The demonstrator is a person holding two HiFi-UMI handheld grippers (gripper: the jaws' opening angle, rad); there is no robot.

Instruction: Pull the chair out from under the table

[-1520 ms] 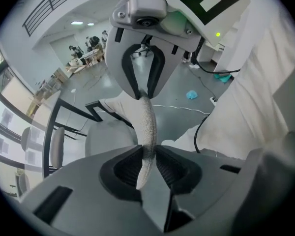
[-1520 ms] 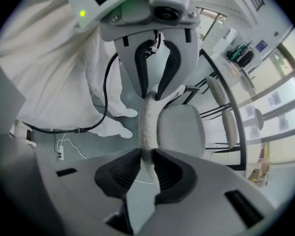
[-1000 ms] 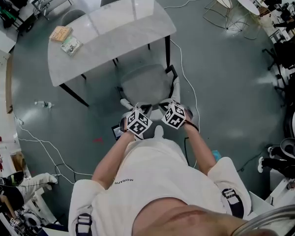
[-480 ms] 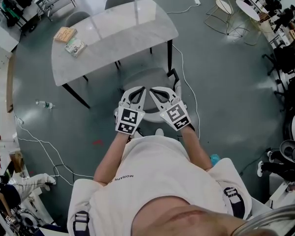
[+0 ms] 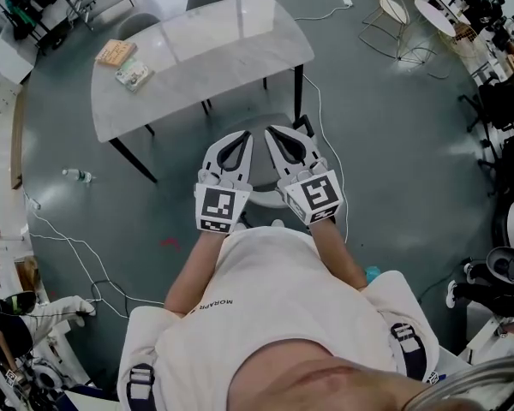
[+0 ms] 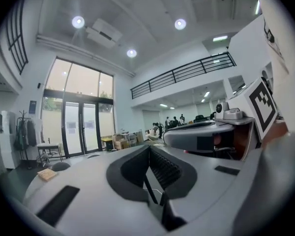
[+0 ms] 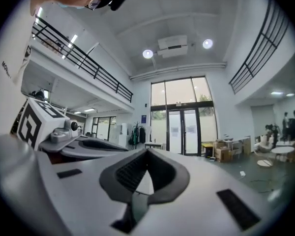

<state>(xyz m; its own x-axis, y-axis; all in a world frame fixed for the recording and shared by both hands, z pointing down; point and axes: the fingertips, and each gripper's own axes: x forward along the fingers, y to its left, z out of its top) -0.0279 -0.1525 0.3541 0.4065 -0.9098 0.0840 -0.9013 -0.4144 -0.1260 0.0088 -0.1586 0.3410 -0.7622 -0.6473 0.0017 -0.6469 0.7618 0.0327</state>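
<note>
1. The left gripper [image 5: 238,135] is held level over the chair; its jaws are closed together with nothing between them.
2. The right gripper [image 5: 283,132], just beside it, also has its jaws pressed together and empty.
3. The chair [image 5: 261,125] stands on the floor at the near edge of the worktop [image 5: 223,50], its grey seat partly hidden beneath both grippers.
4. Two books [image 5: 124,62] lie on the worktop's far left corner.
</note>
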